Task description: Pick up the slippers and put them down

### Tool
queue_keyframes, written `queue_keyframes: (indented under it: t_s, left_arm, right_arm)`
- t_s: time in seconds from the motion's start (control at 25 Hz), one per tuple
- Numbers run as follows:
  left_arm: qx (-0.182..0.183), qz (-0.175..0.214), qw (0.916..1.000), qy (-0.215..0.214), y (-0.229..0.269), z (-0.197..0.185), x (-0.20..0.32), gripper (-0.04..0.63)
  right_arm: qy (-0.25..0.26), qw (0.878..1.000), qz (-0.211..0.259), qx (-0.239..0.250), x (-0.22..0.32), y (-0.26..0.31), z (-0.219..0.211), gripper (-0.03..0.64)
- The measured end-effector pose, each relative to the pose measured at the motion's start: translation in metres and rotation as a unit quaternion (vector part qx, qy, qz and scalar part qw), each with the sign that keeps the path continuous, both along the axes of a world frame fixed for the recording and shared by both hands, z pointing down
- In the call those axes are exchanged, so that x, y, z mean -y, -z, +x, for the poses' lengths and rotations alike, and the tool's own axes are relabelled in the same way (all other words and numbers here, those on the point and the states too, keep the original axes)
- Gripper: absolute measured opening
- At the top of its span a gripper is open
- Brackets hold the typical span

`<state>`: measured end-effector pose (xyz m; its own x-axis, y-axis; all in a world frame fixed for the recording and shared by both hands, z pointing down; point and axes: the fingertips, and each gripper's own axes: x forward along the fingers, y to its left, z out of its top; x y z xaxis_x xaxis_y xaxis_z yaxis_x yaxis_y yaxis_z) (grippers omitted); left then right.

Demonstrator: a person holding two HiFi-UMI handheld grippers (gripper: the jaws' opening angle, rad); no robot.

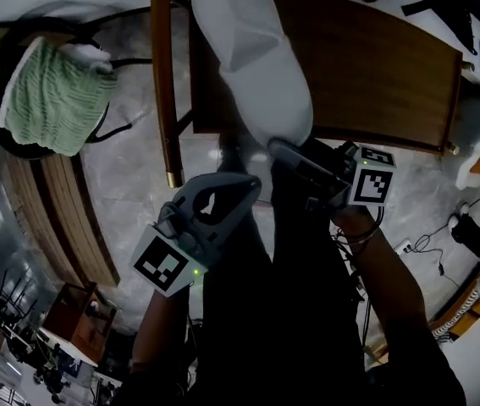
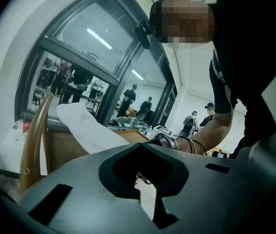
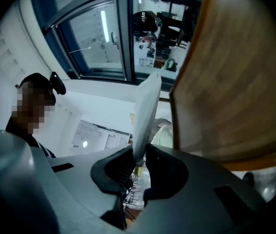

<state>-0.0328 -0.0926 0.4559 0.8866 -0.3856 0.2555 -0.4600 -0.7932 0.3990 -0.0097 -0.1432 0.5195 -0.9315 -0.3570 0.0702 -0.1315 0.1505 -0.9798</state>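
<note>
A white slipper [image 1: 252, 53] hangs in the air at the top middle of the head view, long and soft. My right gripper [image 1: 280, 148] is shut on its lower end. In the right gripper view the slipper's thin white edge [image 3: 145, 113] rises straight out from between the jaws of the right gripper [image 3: 138, 155]. My left gripper [image 1: 252, 186] is just left of and below the right one, pointing up at the slipper without touching it. Its jaws look shut, with nothing between them. The left gripper view shows the slipper [image 2: 86, 126] past the left gripper [image 2: 138, 150].
A dark wooden board [image 1: 375, 66] lies behind the slipper, and a curved wooden rail [image 1: 163, 83] to its left. A green knitted cloth [image 1: 53, 96] rests on a round black seat at top left. Cables [image 1: 426, 244] trail on the marble floor at right. People stand beyond a glass wall [image 2: 79, 77].
</note>
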Motion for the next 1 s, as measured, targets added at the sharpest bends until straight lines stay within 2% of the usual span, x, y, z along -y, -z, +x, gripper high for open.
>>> queue_keyframes:
  t_s: [0.08,0.24,0.32,0.52,0.6,0.76,0.88,1.0]
  left_arm:
    - [0.009,0.017,0.9998,0.004,0.021,-0.005,0.009,0.011]
    - [0.009,0.095,0.9951,0.025,0.076,-0.007,0.065,0.011]
    - [0.003,0.123,0.9920,0.030,0.113,-0.006,0.082,0.011]
    - [-0.023,0.157,0.9870,0.026,0.202,-0.013,0.070,0.011]
    - [-0.030,0.182,0.9826,0.020,0.235,-0.007,0.074,0.011]
    - [-0.040,0.246,0.9684,0.012,0.301,0.006,0.101,0.011]
    - [-0.035,0.281,0.9589,-0.004,0.343,0.022,0.093,0.011]
    - [-0.035,0.323,0.9456,-0.020,0.387,0.037,0.075,0.011]
  right_arm:
    - [-0.002,0.999,0.035,-0.006,0.008,0.032,0.003,0.067]
    - [-0.019,0.990,0.143,-0.003,0.060,0.105,0.013,0.067]
    - [-0.029,0.984,0.178,0.000,0.071,0.146,0.019,0.067]
    - [-0.062,0.967,0.245,0.011,0.058,0.249,0.021,0.066]
    - [-0.074,0.955,0.285,0.020,0.065,0.291,0.030,0.066]
    - [-0.087,0.921,0.378,0.039,0.092,0.367,0.048,0.064]
    - [-0.089,0.902,0.417,0.067,0.080,0.413,0.058,0.064]
    - [-0.094,0.883,0.448,0.097,0.059,0.452,0.068,0.063]
